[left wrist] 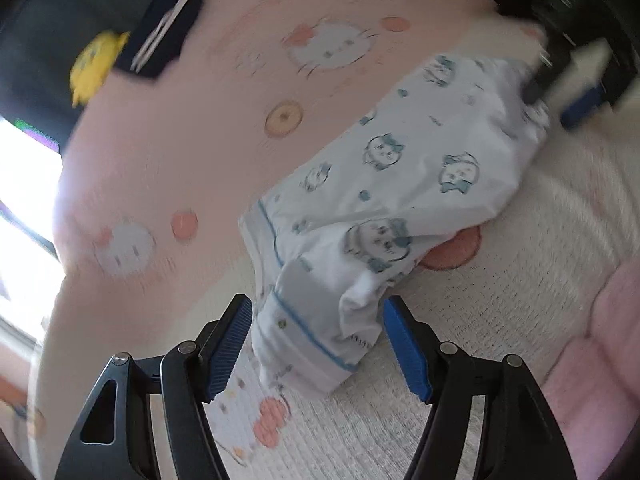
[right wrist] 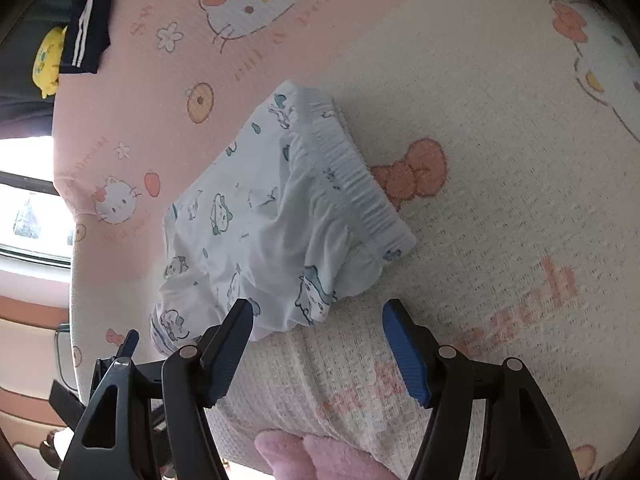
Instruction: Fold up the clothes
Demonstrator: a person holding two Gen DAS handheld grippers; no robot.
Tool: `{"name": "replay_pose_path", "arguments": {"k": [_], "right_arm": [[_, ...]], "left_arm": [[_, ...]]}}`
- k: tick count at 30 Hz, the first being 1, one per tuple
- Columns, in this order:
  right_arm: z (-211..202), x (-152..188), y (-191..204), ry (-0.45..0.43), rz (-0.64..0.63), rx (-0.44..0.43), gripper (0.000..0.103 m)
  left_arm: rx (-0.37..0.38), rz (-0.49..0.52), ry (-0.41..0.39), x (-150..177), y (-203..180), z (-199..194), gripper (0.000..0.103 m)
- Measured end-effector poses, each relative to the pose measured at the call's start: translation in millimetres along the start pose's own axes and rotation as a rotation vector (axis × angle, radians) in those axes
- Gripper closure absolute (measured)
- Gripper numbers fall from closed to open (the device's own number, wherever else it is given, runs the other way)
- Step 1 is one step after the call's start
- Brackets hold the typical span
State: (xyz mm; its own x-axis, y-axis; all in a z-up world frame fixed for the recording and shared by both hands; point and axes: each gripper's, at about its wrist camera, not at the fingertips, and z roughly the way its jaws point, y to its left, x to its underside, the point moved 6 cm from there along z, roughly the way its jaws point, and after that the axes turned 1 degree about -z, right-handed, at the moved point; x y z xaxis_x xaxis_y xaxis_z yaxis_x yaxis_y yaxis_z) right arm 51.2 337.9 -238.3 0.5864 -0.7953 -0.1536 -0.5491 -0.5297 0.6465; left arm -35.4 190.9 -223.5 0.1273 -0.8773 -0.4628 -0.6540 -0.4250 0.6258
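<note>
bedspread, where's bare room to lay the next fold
Open cream bedspread lies beyond the orange bow print, clear of the white printed garment. The corner by the navy striped garment and yellow toy is crowded.

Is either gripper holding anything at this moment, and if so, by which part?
Nothing is held. The left gripper is open, its fingers either side of the hem end of the white printed shorts without closing. The right gripper is open over the blanket.

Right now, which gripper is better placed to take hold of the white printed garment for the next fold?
Left. The left gripper is open with the white printed garment's blue-trimmed edge between its fingers. The right gripper is open over bare bedsheet, beside the garment.
</note>
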Motion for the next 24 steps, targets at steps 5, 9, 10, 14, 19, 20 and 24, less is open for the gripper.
{"name": "replay_pose_path", "arguments": {"k": [5, 9, 10, 14, 19, 20, 24], "right_arm": [[5.2, -4.4, 2.7, -0.013, 0.003, -0.031, 0.031], [7.5, -8.3, 2.6, -0.035, 0.021, -0.069, 0.031], [9.0, -9.5, 2.4, -0.038, 0.023, -0.072, 0.031], [10.8, -17.3, 3.9, -0.068, 0.02, -0.086, 0.031], [13.4, -22.8, 7.1, -0.075, -0.014, -0.057, 0.035], [13.7, -23.1, 7.0, -0.077, -0.033, -0.034, 0.045], [14.8, -24.1, 6.5, -0.083, -0.11, 0.061, 0.071]], "left_arm": [[-0.098, 0.145, 0.001, 1.1, -19.6, 14.4, 0.037], [-0.198, 0.248, -0.011, 1.9, -25.3, 23.7, 0.037], [-0.207, 0.267, -0.015, 2.9, -25.5, 24.6, 0.037], [-0.22, 0.33, -0.011, 5.7, -28.6, 26.2, 0.037], [-0.283, 0.404, 0.005, 7.6, -28.3, 26.8, 0.037], [-0.29, 0.425, 0.005, 7.8, -29.7, 27.5, 0.037], [-0.293, 0.462, 0.002, 6.6, -32.4, 30.4, 0.037]]}}
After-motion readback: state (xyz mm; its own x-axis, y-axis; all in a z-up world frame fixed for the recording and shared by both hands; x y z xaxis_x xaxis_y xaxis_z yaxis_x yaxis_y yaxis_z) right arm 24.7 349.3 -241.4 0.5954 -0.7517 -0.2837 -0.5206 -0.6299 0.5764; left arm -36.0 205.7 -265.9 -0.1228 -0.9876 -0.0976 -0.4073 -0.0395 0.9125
